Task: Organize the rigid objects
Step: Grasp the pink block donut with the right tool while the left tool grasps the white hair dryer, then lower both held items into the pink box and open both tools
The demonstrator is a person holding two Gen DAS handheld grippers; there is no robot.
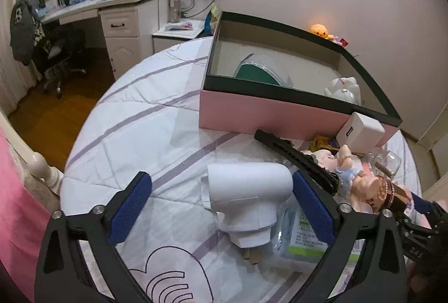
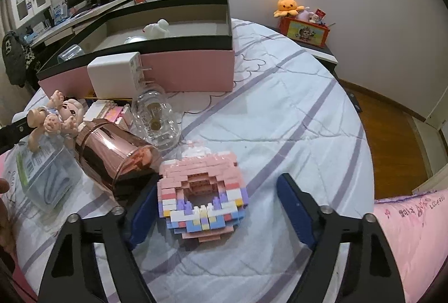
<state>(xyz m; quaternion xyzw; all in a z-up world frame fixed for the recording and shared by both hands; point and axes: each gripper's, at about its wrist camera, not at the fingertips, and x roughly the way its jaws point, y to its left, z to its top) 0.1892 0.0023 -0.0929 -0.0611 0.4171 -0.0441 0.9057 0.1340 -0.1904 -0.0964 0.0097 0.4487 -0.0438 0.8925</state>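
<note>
Left wrist view shows the pink box (image 1: 268, 112) on the bed, holding a clear dome (image 1: 266, 70) and a white figure (image 1: 344, 89). Left gripper (image 1: 222, 202) is spread around the white hair dryer (image 1: 249, 199), not pinching. Right gripper (image 2: 217, 208) is spread around the brick model (image 2: 200, 194).

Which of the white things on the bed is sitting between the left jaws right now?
The white T-shaped part, lying between the open left jaws. The white charger block leans against the pink box, farther off.
</note>
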